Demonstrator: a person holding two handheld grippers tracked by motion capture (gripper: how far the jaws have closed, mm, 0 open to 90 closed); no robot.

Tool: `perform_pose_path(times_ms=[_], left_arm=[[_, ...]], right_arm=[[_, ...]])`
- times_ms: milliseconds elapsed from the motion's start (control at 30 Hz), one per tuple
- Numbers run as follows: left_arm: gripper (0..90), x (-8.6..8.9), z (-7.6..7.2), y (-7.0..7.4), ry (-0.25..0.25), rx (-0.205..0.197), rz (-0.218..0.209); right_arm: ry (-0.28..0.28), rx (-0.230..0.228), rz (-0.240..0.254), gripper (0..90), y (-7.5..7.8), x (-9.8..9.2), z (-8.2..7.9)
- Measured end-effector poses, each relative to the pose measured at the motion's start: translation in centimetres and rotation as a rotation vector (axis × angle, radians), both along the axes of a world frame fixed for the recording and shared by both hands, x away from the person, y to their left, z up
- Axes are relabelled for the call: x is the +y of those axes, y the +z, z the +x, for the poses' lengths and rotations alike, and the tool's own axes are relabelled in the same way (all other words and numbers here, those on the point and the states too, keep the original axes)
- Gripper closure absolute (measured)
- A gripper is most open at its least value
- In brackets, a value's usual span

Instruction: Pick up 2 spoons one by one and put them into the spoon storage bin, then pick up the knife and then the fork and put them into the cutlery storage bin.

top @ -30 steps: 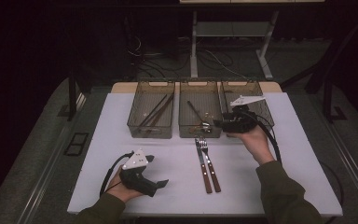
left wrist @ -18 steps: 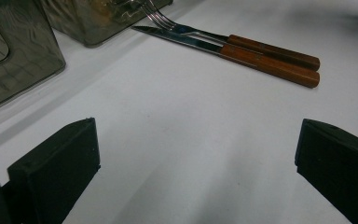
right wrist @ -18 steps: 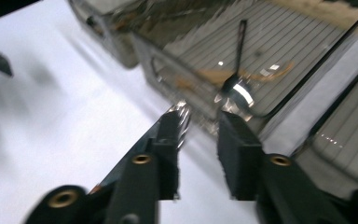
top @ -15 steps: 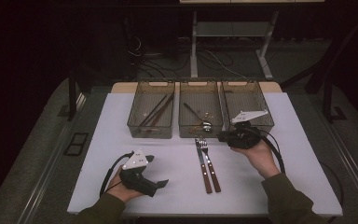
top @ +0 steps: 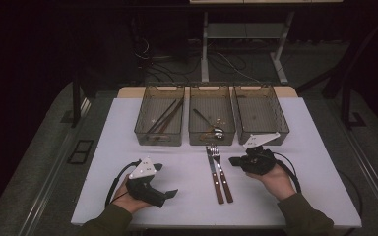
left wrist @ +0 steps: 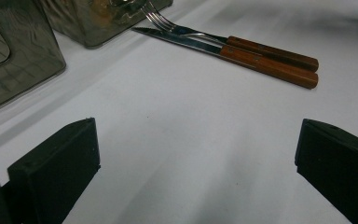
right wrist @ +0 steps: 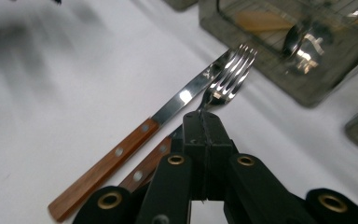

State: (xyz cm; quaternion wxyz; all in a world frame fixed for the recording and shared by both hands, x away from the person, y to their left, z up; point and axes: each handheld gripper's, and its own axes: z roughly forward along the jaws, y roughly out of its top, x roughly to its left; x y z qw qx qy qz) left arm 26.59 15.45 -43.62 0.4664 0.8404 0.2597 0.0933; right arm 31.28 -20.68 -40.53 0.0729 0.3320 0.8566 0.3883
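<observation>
While right gripper (right wrist: 204,122) just closed emptily, fork (right wrist: 228,79) glints.

Bins: three clear plastic bins (top: 159,118) (top: 211,118) (top: 260,115) in a row on the table.
Forks: one (top: 222,172), wooden handle, on the table.
Knives: one (top: 213,172), wooden handle, just beside the fork.
Spoons: one (top: 216,132), in the middle bin.
Chopsticks: several dark sticks (top: 163,118) in the left bin; exact number unclear.
Grippers: two (top: 165,189) (top: 232,161).
</observation>
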Motion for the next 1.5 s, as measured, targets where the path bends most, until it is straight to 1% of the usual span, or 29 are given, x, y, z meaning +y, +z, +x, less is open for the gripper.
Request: perform_pose_path(times_ms=[233,333,467,533,667,900,1133,1333,1500], left_arm=[[0.0,0.0,0.0,0.0,0.001,-0.001,0.0],[0.0,0.0,0.0,0.0,0.002,0.0,-0.002],[0.0,0.0,0.0,0.0,0.0,-0.003,0.002],[0.0,-0.1,0.0,0.1,0.001,-0.003,-0.003],[0.0,-0.1,-0.1,0.0,0.001,-0.002,0.0],[0.0,-0.1,0.0,0.0,0.0,-0.002,-0.001],[0.0,-0.1,-0.1,0.1,-0.001,-0.001,-0.001],[0.0,-0.1,-0.1,0.0,-0.003,-0.001,-0.001],[0.0,-0.1,-0.1,0.1,-0.002,-0.002,-0.001]], right_arm=[[0.04,0.008,-0.026,89.8,-0.8,-0.1,-1.5],[0.059,0.02,-0.032,89.8,-1.1,0.1,-2.0],[0.09,0.036,-0.039,89.8,-1.5,0.6,-2.7],[0.102,0.041,-0.039,89.8,-1.7,1.1,-2.9],[0.127,0.046,-0.051,89.9,-2.0,1.9,-2.9],[0.136,0.048,-0.06,89.9,-2.5,3.2,-2.6],[0.14,0.047,-0.098,89.9,-3.1,4.4,-2.4],[0.138,0.024,-0.124,89.9,-3.2,4.6,-2.5],[0.127,0.018,-0.135,90.0,-3.2,4.6,-2.5]])
